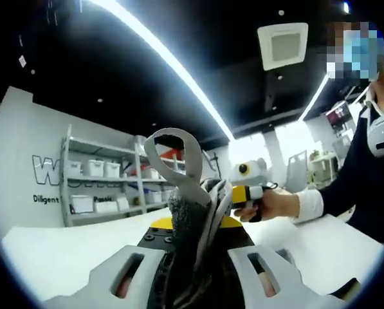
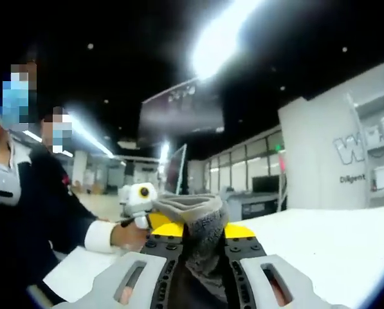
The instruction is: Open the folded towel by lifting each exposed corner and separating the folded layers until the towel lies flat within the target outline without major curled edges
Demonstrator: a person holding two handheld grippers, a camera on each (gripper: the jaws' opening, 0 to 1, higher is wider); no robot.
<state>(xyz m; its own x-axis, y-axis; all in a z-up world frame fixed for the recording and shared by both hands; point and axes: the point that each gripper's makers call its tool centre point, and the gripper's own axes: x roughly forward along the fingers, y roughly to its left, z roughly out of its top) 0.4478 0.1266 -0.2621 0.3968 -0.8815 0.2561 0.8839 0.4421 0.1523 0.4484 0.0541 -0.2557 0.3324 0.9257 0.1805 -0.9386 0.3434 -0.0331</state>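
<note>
- The left tongs (image 1: 193, 257) are clamping a bunch of the grey towel (image 1: 190, 219) between their jaws, with a grey hanging loop (image 1: 172, 151) standing up above the pinch.
- The right tongs (image 2: 203, 261) are likewise gripping a gathered edge of the towel (image 2: 201, 225), the cloth piling up between the jaws.
- In each view the other tongs are showing just past the cloth, held in the person's hand (image 1: 269, 205) — so both grips are sitting close together, raised above the white table (image 1: 63, 251).
- Judging by this, the lifting-and-separating step is under way: the towel is hanging bunched in the air, not lying flat, and no target outline is visible here.
- The next move is probably calling for drawing the two grips apart to stretch the edge, then lowering the cloth onto the table (image 2: 333, 244) without letting corners curl.
</note>
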